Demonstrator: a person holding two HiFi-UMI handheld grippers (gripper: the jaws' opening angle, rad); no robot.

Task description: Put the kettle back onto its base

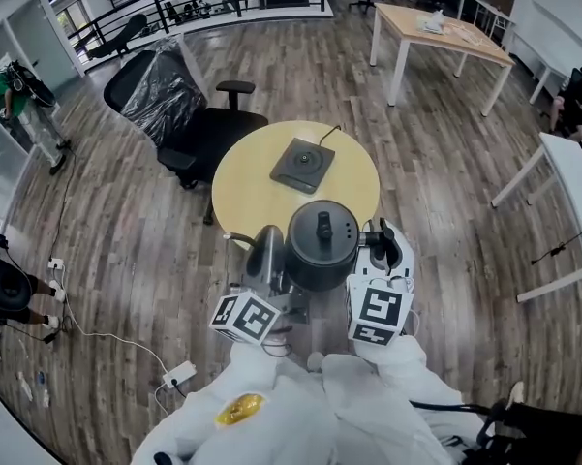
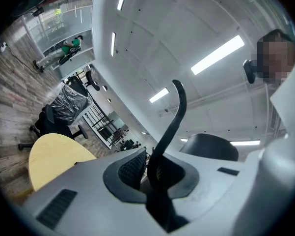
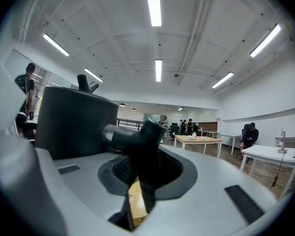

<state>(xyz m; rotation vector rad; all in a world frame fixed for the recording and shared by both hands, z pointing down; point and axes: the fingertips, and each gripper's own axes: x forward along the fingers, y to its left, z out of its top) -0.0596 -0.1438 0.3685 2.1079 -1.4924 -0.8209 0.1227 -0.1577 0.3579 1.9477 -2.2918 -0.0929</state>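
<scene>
The black kettle (image 1: pixel 321 245) hangs above the near edge of the round yellow table (image 1: pixel 247 197), held between both grippers. Its flat dark base (image 1: pixel 302 165) lies alone at the table's middle, a cord leading off behind it. At the kettle's left, my left gripper (image 1: pixel 261 245) points upward, shut (image 2: pixel 149 173) on the thin curved black spout (image 2: pixel 174 117); the kettle's dark top (image 2: pixel 208 147) shows beyond. On the other side my right gripper (image 1: pixel 376 243) is shut (image 3: pixel 140 173) on the black handle (image 3: pixel 137 136), with the kettle body (image 3: pixel 76 124) just left of it.
A black office chair (image 1: pixel 208 129) and a plastic-wrapped chair (image 1: pixel 160 90) stand behind the table's left. A wooden desk (image 1: pixel 445 32) is at the back right, a white table (image 1: pixel 576 177) at the right edge. A power strip (image 1: pixel 179 373) lies on the floor.
</scene>
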